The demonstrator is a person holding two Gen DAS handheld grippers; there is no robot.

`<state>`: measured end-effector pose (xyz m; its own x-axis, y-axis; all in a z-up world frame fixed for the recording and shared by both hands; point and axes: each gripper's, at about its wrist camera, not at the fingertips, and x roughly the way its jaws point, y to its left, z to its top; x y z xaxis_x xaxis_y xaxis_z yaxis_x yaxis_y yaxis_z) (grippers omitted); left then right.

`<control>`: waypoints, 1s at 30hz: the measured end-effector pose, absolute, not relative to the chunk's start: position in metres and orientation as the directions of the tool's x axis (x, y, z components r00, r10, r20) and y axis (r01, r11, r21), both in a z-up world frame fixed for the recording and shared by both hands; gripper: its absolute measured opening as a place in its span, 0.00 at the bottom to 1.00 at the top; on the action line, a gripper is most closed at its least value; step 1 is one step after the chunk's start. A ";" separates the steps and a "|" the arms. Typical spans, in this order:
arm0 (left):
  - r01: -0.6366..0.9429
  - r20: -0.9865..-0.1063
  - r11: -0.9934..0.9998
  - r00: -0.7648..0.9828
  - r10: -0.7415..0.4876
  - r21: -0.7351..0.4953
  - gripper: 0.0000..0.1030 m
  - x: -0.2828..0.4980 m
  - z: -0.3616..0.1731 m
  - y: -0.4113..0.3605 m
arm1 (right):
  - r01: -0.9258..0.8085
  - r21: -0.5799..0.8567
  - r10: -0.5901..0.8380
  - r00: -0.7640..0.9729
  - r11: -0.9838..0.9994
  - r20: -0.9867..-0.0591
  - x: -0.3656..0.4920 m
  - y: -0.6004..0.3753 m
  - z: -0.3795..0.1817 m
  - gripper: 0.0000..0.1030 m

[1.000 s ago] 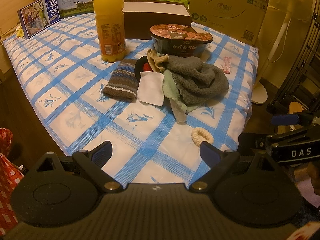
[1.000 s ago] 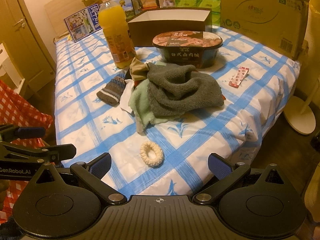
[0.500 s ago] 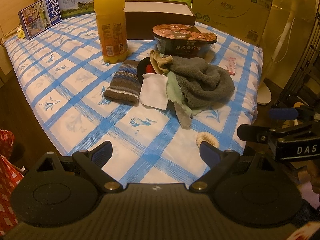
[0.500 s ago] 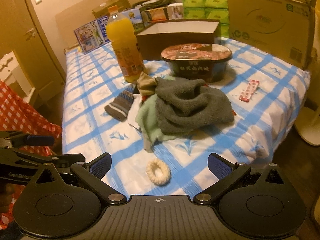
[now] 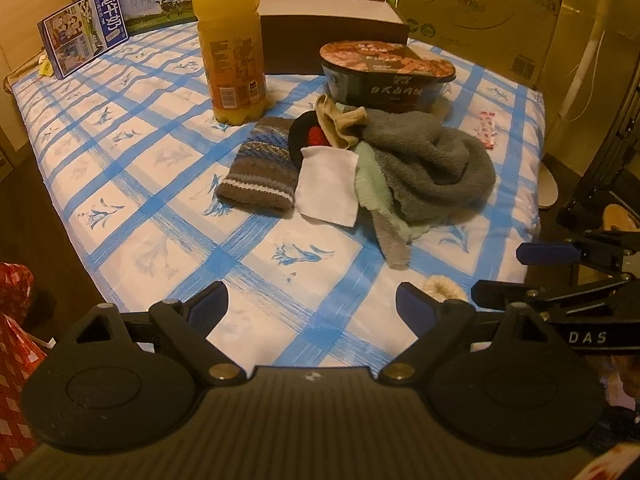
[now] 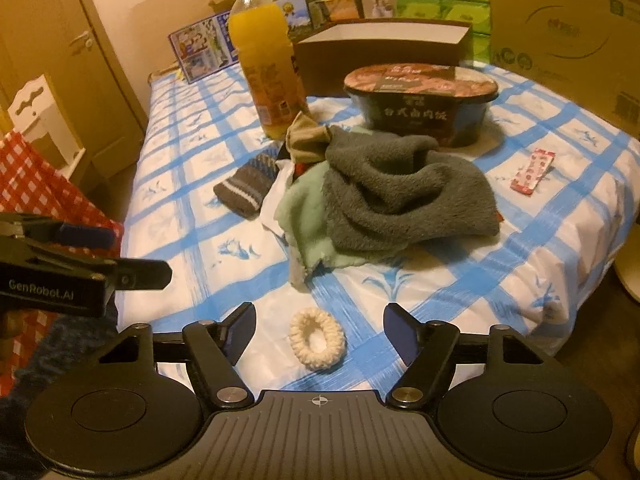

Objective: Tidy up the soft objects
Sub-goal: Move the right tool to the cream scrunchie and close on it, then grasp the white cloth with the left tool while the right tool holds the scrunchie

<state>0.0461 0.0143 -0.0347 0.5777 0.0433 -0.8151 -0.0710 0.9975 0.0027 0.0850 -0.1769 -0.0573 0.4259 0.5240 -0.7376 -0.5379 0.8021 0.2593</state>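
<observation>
A pile of soft things lies mid-table: a grey fleece cloth (image 5: pixel 436 168) (image 6: pixel 400 196), a pale green cloth (image 6: pixel 308 216), a white cloth (image 5: pixel 328 190), a tan sock (image 5: pixel 340 124) and a striped knit piece (image 5: pixel 260 172) (image 6: pixel 244 188). A cream scrunchie (image 6: pixel 317 337) (image 5: pixel 444 288) lies alone near the front edge. My right gripper (image 6: pixel 320 338) is open, its fingers on either side of the scrunchie. My left gripper (image 5: pixel 312 312) is open and empty above the front edge, left of the scrunchie.
An orange juice bottle (image 5: pixel 232 40), a black noodle bowl (image 5: pixel 388 72) and an open brown box (image 5: pixel 332 28) stand behind the pile. A pink packet (image 6: pixel 534 170) lies at the right. Cardboard boxes (image 6: pixel 560 36) line the back. A red checked bag (image 6: pixel 36 188) stands left.
Both grippers have moved forward toward the table. The right gripper has closed in until its open fingers straddle the scrunchie, and its jaws have narrowed a little.
</observation>
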 end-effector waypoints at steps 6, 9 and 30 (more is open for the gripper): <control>-0.076 -0.820 0.997 0.571 0.043 0.000 0.86 0.054 -0.048 0.021 | -0.579 0.237 0.518 0.385 0.780 -0.764 0.090 -0.161 -0.074 0.64; -0.074 -0.824 0.997 0.565 0.046 0.005 0.85 0.060 -0.056 0.024 | -0.598 0.205 0.499 0.380 0.775 -0.779 0.092 -0.154 -0.083 0.59; -0.036 -0.815 0.999 0.578 0.038 0.021 0.78 0.096 -0.089 0.035 | -0.574 0.140 0.436 0.420 0.807 -0.796 0.110 -0.144 -0.106 0.20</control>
<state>0.0961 0.0352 -0.0888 0.5776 0.0377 -0.8154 -0.0356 0.9991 0.0210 0.1100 -0.1436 -0.1065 0.4197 0.4360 -0.7961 -0.5738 0.8071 0.1395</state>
